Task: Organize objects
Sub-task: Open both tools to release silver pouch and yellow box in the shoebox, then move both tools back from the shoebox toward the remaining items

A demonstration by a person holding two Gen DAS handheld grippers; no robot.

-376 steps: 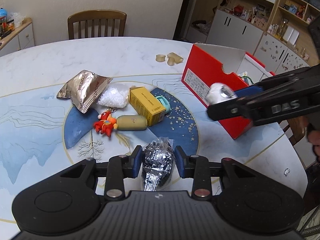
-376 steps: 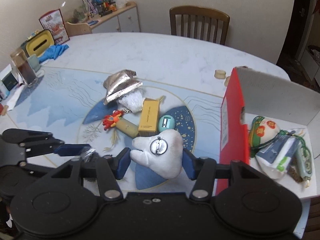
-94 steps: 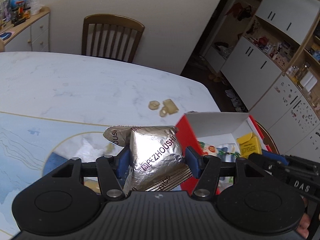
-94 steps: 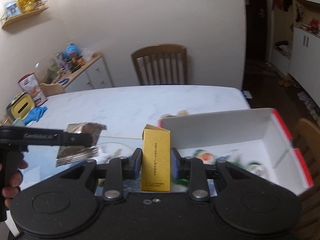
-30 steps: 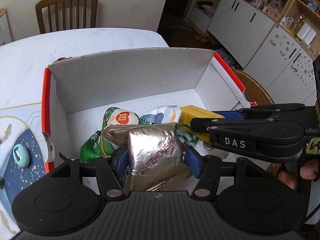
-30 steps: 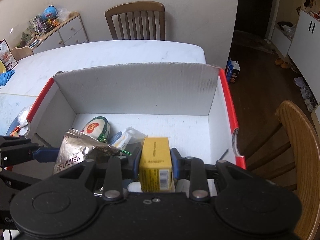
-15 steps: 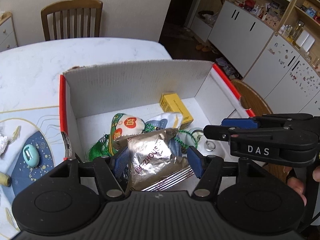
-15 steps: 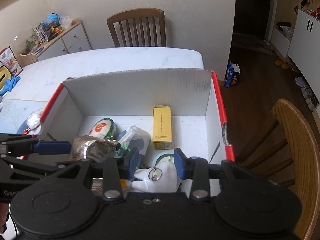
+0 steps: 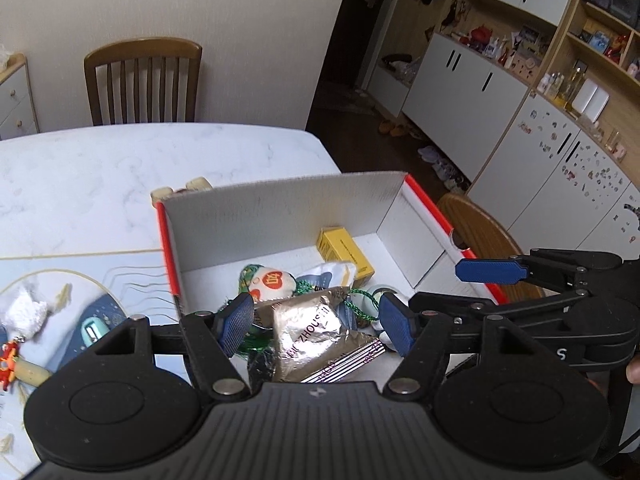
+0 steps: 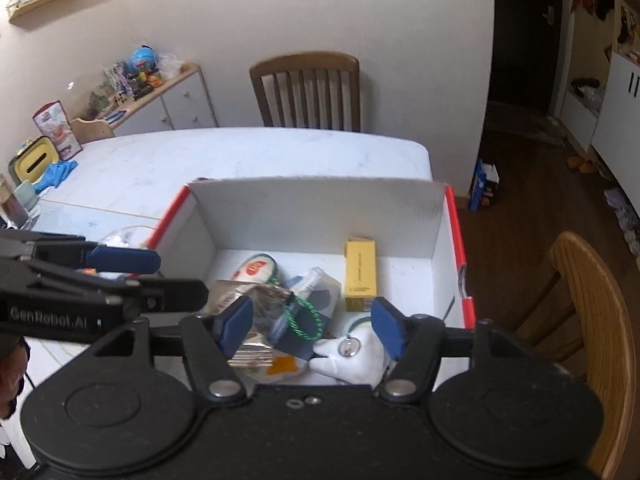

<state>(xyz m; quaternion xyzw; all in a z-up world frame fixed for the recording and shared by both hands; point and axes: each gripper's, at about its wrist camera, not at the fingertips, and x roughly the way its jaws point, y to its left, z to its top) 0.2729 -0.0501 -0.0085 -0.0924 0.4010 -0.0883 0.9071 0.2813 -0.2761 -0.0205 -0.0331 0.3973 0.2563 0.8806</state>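
Hovering above the red-and-white cardboard box, the left gripper is seen with its jaws opening; the blue pads stand clear on either side of the silver foil snack pouch, which lies on the heap inside the box and is not pressed by either pad. The right gripper is likewise held over the box with its jaws opening and nothing clamped between them; in the left wrist view it is seen at about three o'clock, and in the right wrist view the left gripper appears at about nine o'clock.

Inside the box, the yellow carton is found lying flat toward the far wall, at about one o'clock from the right gripper's pads. The white plush tooth with a round metal badge is seen at the near edge, just under the right-hand pad. A round green-and-white pouch with a red emblem rests at about eleven o'clock from the foil pouch, and a green braided cord is looped across the pile.

On the marble-patterned table, at about nine o'clock of the box, a small teal object, a white crumpled lump and a red figure are left outside. A wooden chair is seen at twelve o'clock behind the table.
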